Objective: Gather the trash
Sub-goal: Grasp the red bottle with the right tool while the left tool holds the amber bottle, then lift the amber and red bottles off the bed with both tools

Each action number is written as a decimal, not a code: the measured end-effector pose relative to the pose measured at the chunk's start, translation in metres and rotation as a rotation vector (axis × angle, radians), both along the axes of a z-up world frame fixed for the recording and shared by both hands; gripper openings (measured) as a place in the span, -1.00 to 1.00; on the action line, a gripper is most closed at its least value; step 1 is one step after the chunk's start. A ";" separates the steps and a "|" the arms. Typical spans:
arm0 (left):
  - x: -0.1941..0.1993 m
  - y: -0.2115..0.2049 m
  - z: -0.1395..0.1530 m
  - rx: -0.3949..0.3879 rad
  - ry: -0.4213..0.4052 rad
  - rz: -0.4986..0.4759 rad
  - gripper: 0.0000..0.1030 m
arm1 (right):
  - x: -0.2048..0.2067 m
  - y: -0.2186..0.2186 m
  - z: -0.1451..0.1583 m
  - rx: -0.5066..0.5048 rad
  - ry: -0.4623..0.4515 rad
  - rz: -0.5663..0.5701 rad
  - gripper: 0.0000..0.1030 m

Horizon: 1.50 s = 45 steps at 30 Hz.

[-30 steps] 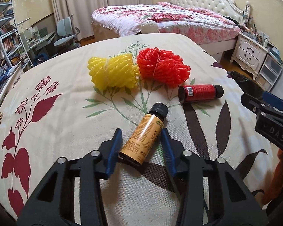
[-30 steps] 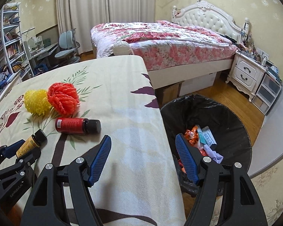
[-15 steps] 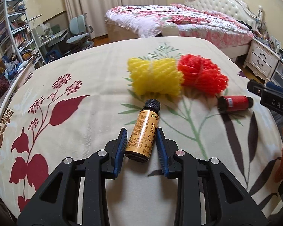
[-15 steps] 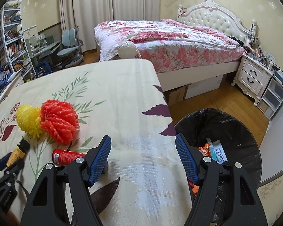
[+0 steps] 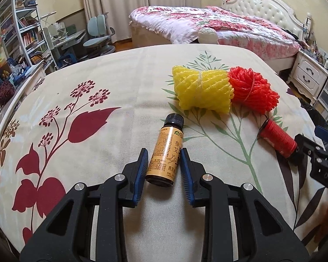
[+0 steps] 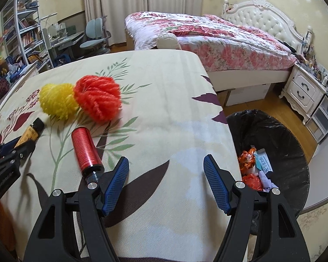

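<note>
The left gripper [image 5: 163, 170] is closing its blue fingers [image 5: 140, 170] around the small brown orange-labelled bottle [image 5: 165, 152] lying on the floral-clothed desk [image 5: 98, 83]; whether they press it yet is unclear. The right gripper [image 6: 165, 183] gapes, released, beside the red bottle [image 6: 85, 149]. Beyond lie yellow foam netting [image 5: 202, 90] and red foam netting [image 5: 252, 90]; the black-lined bin [image 6: 280, 144] stands off the desk's edge.

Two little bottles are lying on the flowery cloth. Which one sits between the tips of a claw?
The orange-labelled bottle, black cap pointing away: the left claw is closing around it. The red bottle lies just outside the open right claw.
</note>
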<state>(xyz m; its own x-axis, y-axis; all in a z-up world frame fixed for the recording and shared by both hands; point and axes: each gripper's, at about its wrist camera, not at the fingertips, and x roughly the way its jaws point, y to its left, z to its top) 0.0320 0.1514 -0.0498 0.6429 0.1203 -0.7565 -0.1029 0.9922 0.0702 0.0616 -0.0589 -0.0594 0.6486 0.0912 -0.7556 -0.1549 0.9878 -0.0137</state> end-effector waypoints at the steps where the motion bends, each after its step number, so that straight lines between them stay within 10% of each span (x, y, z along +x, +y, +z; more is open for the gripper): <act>1: 0.000 0.000 0.000 0.000 0.000 0.001 -0.43 | -0.001 0.000 0.002 -0.004 -0.008 -0.006 0.34; 13: -0.010 0.014 -0.001 -0.025 -0.006 0.017 -0.43 | -0.012 0.042 0.020 0.051 -0.045 0.146 0.27; 26: -0.011 0.024 -0.002 -0.068 -0.007 0.034 -0.44 | 0.000 0.055 0.000 0.067 0.022 0.193 -0.52; 45: -0.018 0.021 0.003 -0.057 -0.026 0.035 -0.55 | -0.009 0.036 0.000 0.096 0.015 0.147 -0.52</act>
